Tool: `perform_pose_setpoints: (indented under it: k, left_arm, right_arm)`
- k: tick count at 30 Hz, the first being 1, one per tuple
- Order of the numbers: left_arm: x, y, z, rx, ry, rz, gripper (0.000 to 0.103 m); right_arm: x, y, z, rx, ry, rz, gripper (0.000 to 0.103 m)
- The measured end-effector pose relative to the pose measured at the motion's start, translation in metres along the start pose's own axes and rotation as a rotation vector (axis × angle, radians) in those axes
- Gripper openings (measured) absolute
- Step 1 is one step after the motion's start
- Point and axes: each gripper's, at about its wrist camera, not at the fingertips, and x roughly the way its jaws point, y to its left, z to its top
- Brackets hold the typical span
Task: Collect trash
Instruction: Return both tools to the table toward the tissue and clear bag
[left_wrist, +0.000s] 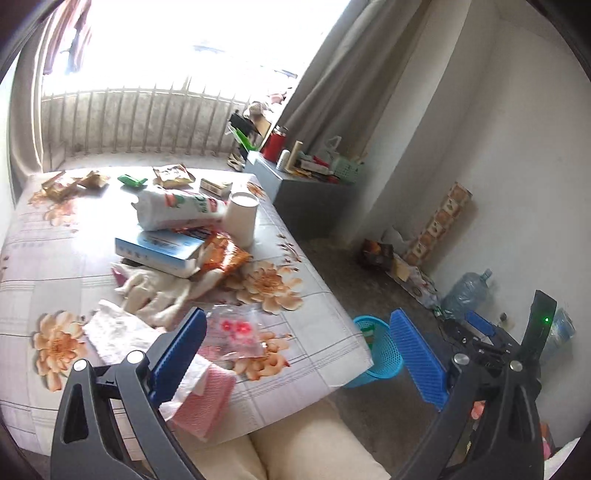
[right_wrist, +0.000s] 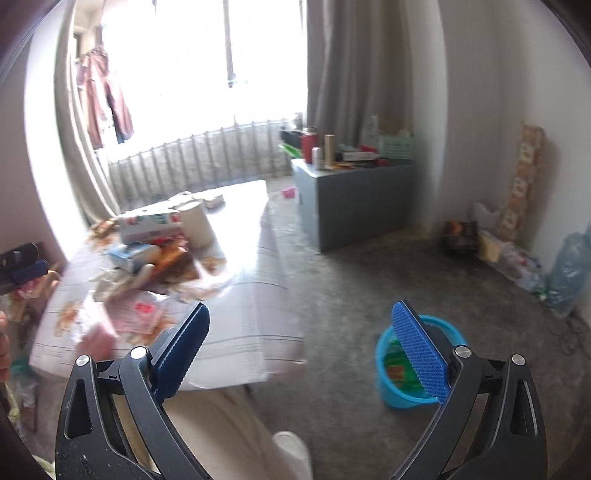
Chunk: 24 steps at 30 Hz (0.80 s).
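Trash litters a table under a flowered cloth (left_wrist: 317, 317). It includes a clear bag with red flowers (left_wrist: 236, 332), a pink checked pack with tissue (left_wrist: 207, 398), a crumpled white tissue (left_wrist: 114, 328), a blue-white box (left_wrist: 159, 251), an orange wrapper (left_wrist: 225, 258) and a paper cup (left_wrist: 242, 218). My left gripper (left_wrist: 299, 350) hangs open and empty over the table's near corner. A blue basket (right_wrist: 406, 369) on the floor holds green and orange wrappers. My right gripper (right_wrist: 303, 350) is open and empty above the floor, between the table (right_wrist: 240, 295) and the basket.
A grey cabinet (right_wrist: 354, 199) crowded with bottles and boxes stands by the curtain. Clutter and a big water bottle (left_wrist: 465, 291) line the right wall. A person's cream trouser leg and white shoe (right_wrist: 291, 454) are just below the grippers. A balcony railing lies behind the table.
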Motion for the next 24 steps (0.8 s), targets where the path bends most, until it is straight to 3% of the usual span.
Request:
perform_pose_setpoints:
  k: [4, 11, 18, 24]
  left_arm:
    - [-0.032, 0.025, -0.008, -0.006, -0.048, 0.099, 0.097]
    - [-0.048, 0.060, -0.037, -0.075, -0.026, 0.200, 0.097]
    - [-0.020, 0.069, -0.056, -0.082, 0.019, 0.224, 0.097]
    - [0.015, 0.068, -0.060, 0.045, 0.037, 0.286, 0.095]
  right_arm:
    - [0.009, 0.020, 0.007, -0.002, 0.012, 0.102, 0.095]
    - [0.029, 0.063, 0.011, 0.002, 0.102, 0.259, 0.095]
    - [0.047, 0.076, 0.007, 0.077, 0.218, 0.371, 0.093]
    - [0.057, 0.078, 0.002, 0.101, 0.303, 0.402, 0.083]
